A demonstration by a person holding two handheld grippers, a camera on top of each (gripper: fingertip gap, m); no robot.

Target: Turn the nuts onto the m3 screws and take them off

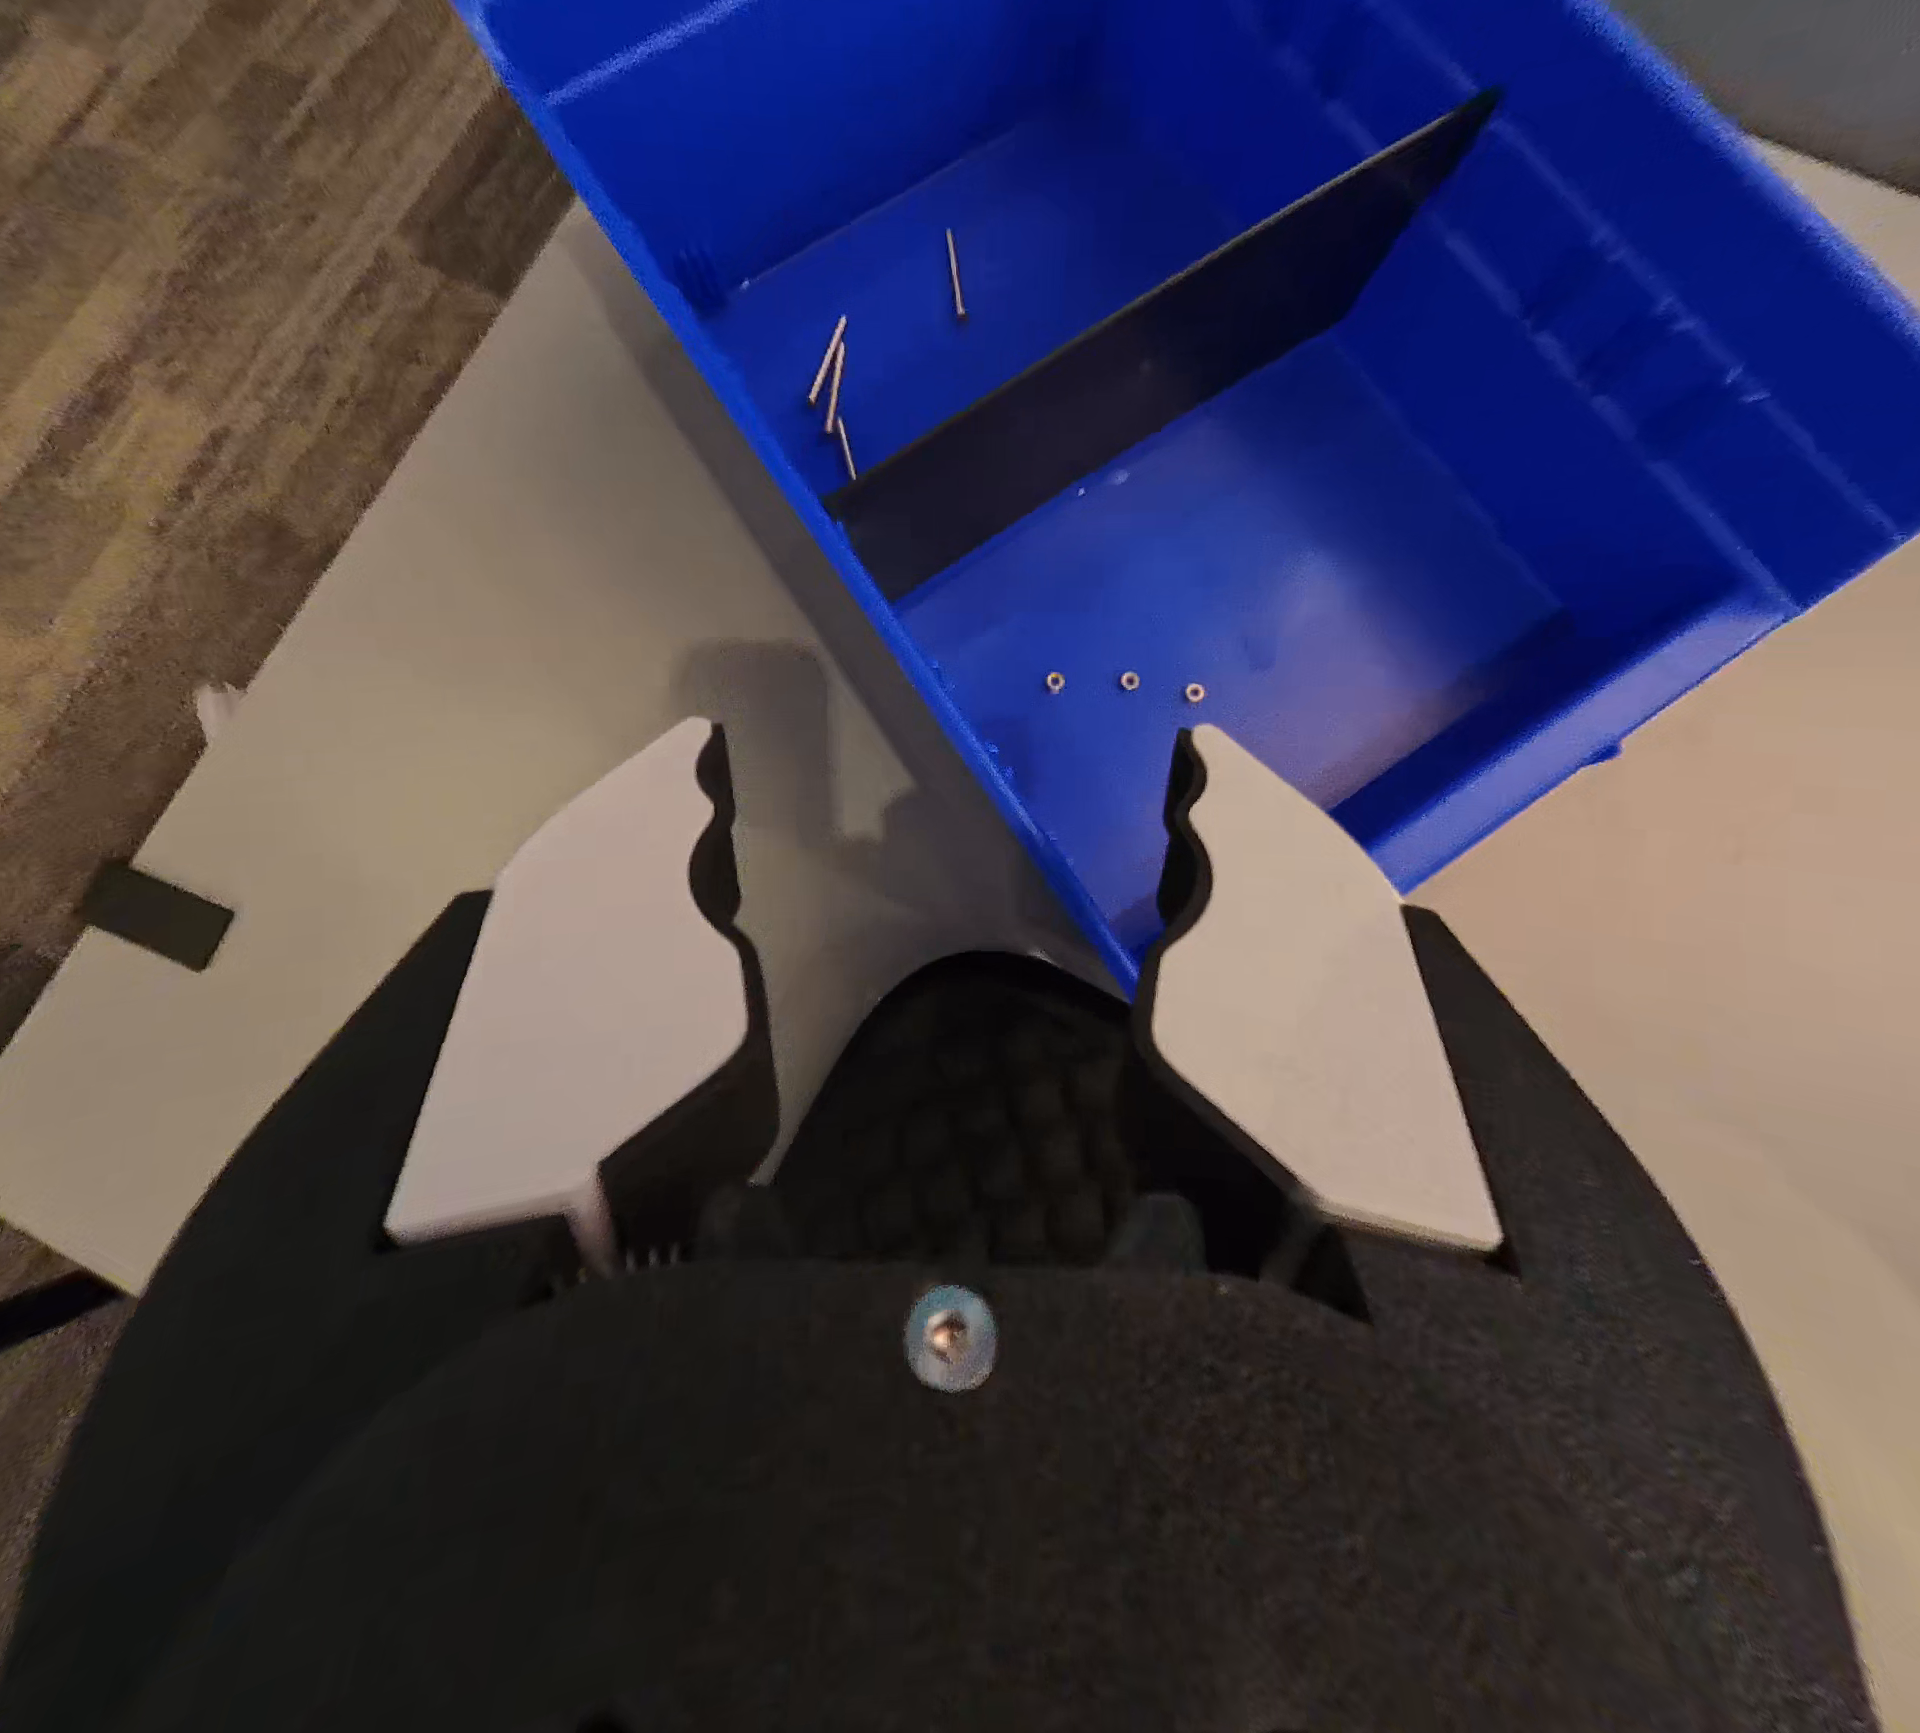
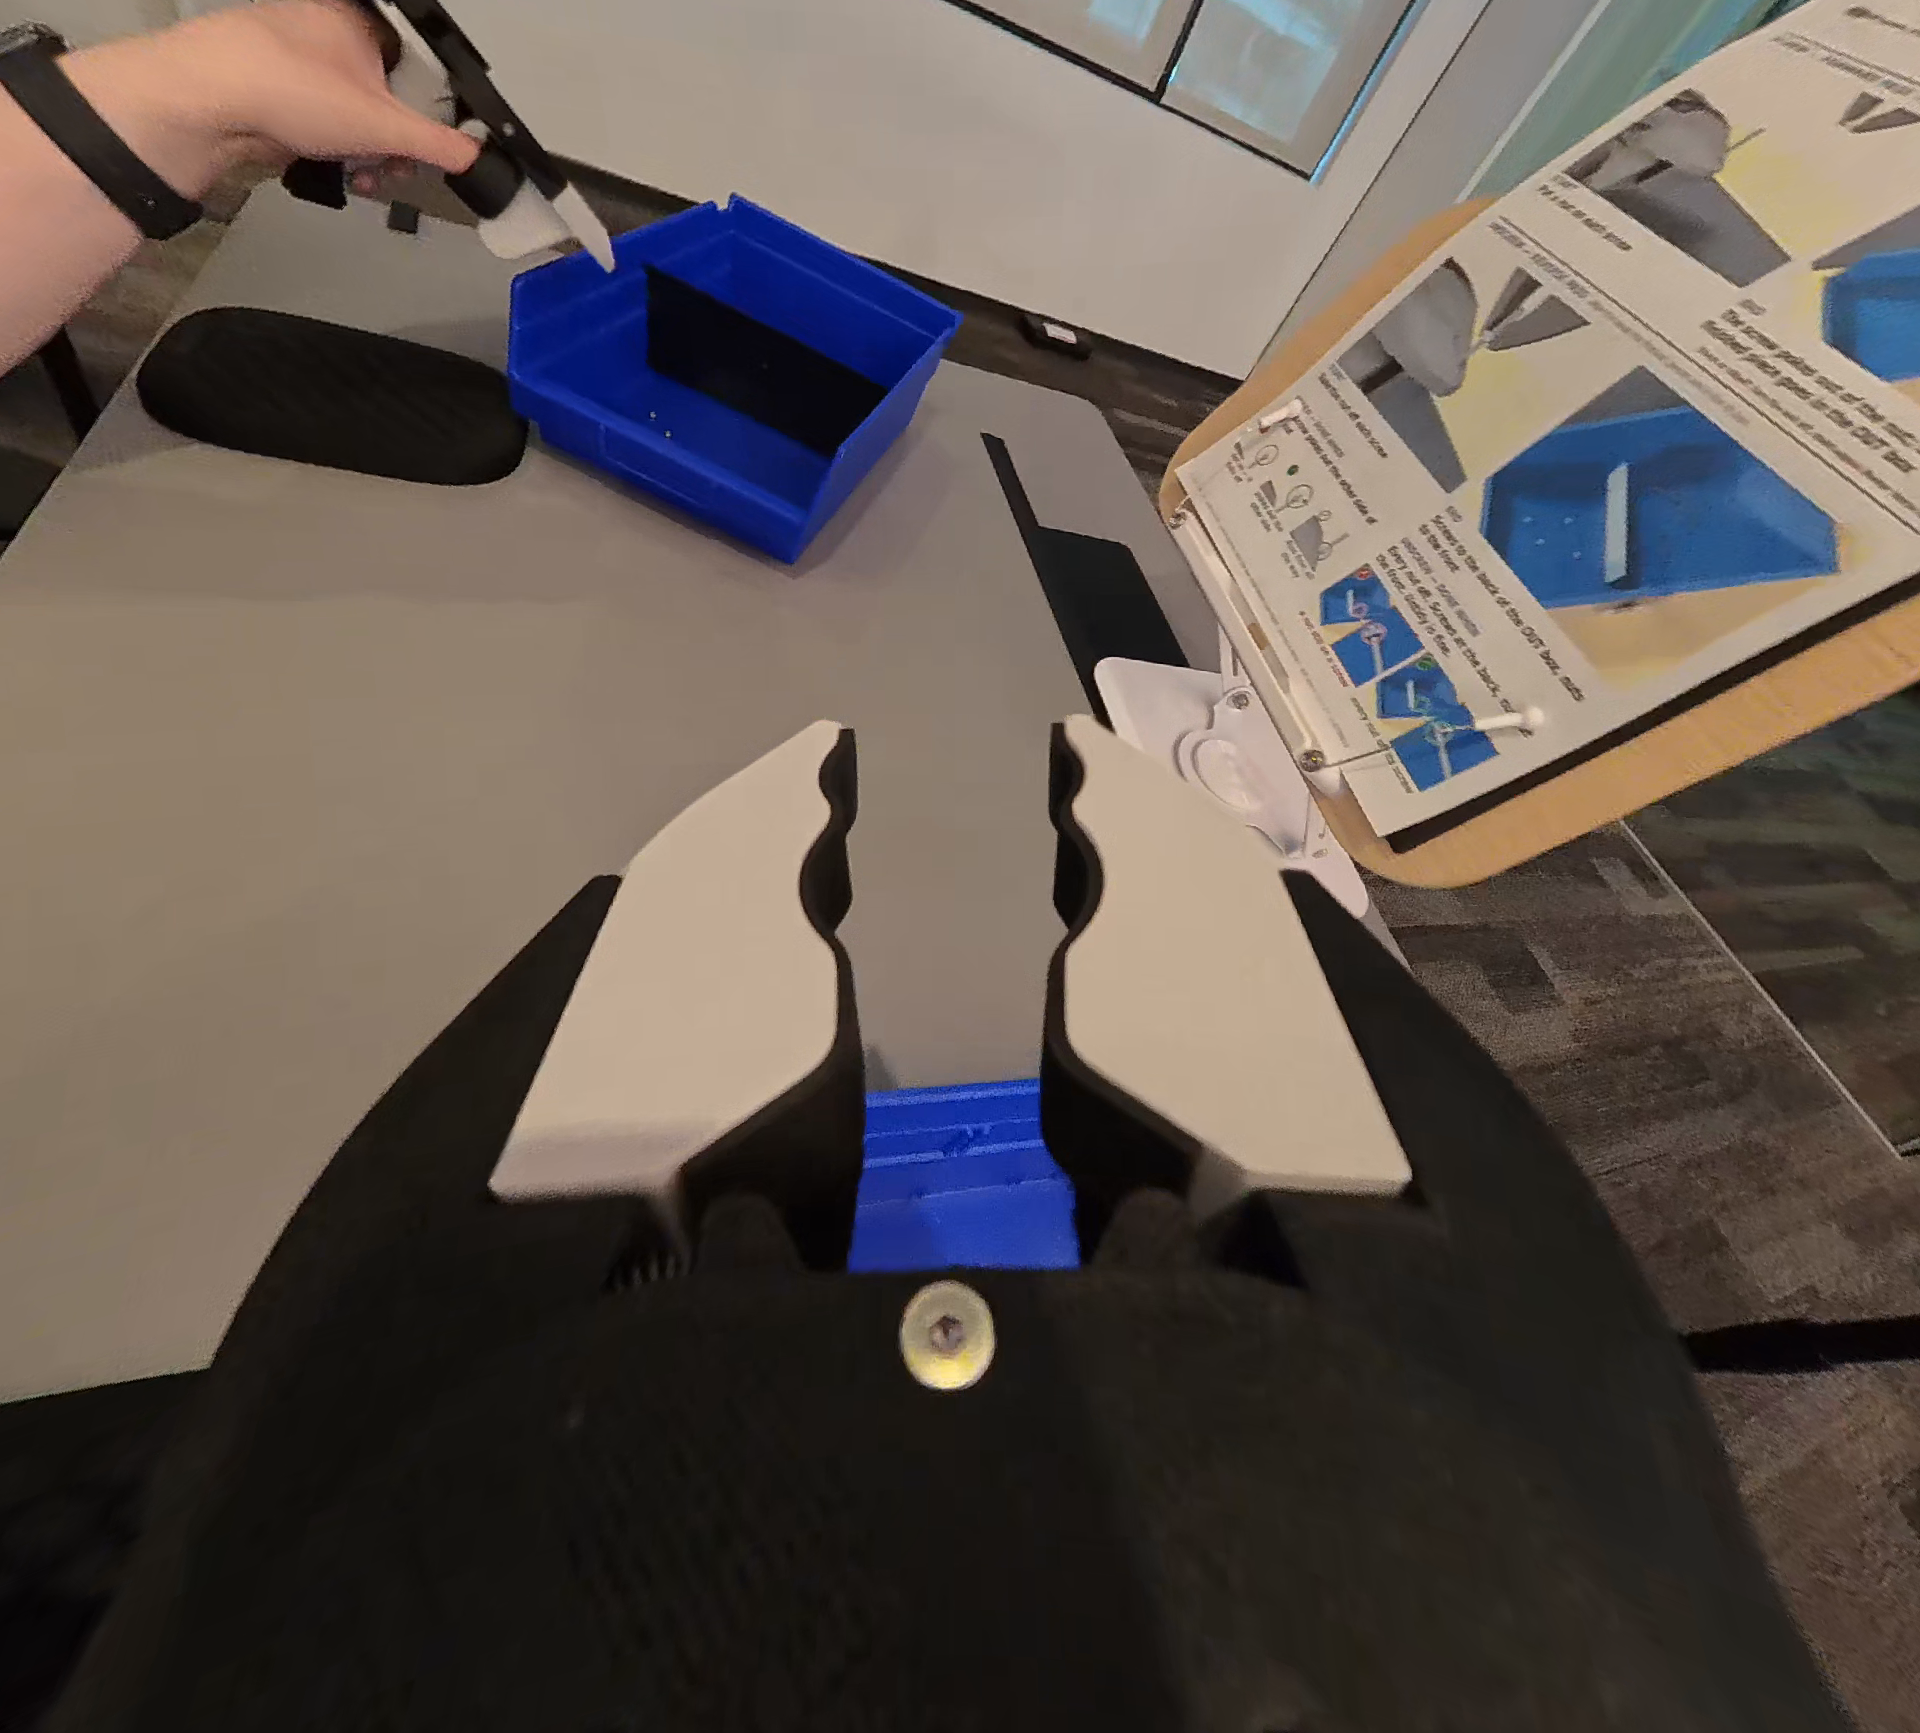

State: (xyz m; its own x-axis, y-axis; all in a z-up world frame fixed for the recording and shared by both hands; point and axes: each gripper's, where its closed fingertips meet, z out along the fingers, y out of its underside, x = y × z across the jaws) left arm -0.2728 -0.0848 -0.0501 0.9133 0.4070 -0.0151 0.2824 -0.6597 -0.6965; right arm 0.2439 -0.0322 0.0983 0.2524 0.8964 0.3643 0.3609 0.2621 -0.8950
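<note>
Both claws, left (image 1: 951,733) and right (image 2: 951,733), gape empty. Behind the bin's divider (image 1: 1164,333) lie thin, stiff, slippery screws (image 1: 831,374); before it, tiny light nuts (image 1: 1130,682). Pinch screws mid-shaft.

The bin (image 1: 1039,21) is bright blue, split by a black divider (image 1: 1195,364). 4 thin screws (image 1: 831,374) are silvery; 3 nuts (image 1: 1130,681) are pale gold. The table (image 2: 364,748) is plain grey, and the floor (image 1: 156,229) is carpet in mottled brown and grey blocks. The left gripper (image 1: 951,733) and the right gripper (image 2: 951,727) both have light grey fingers with black pads and black bodies. A black pad (image 2: 332,410) has a fine woven texture. The printed sheet (image 2: 1610,488) is white with blue and yellow pictures, on a tan board (image 2: 1558,800).
</note>
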